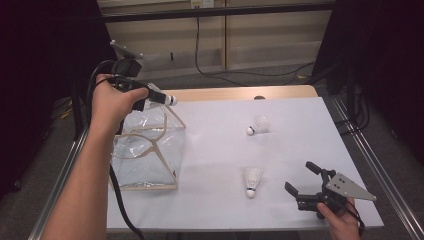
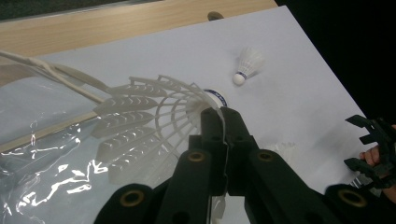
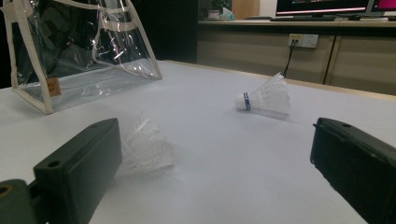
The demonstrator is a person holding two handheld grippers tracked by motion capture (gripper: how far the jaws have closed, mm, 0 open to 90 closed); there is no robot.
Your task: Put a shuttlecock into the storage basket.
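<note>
My left gripper (image 1: 149, 98) is raised above the open top of a clear plastic bag (image 1: 145, 150) with cream trim, at the table's left. Its jaws are shut on the skirt of a white shuttlecock (image 1: 167, 99). In the left gripper view the jaws (image 2: 223, 116) pinch the shuttlecock (image 2: 149, 121) near its cork, over the bag (image 2: 37, 154). Two more shuttlecocks lie on the white table, one mid-right (image 1: 257, 125) and one nearer the front (image 1: 252, 181). My right gripper (image 1: 300, 178) rests open at the front right, beside the nearer shuttlecock (image 3: 144, 149).
The white tabletop (image 1: 215, 150) has a wooden strip along its far edge. The far shuttlecock (image 3: 266, 98) and the bag (image 3: 79, 46) stand ahead of the right gripper. Cables hang behind the table, and metal rails run along both sides.
</note>
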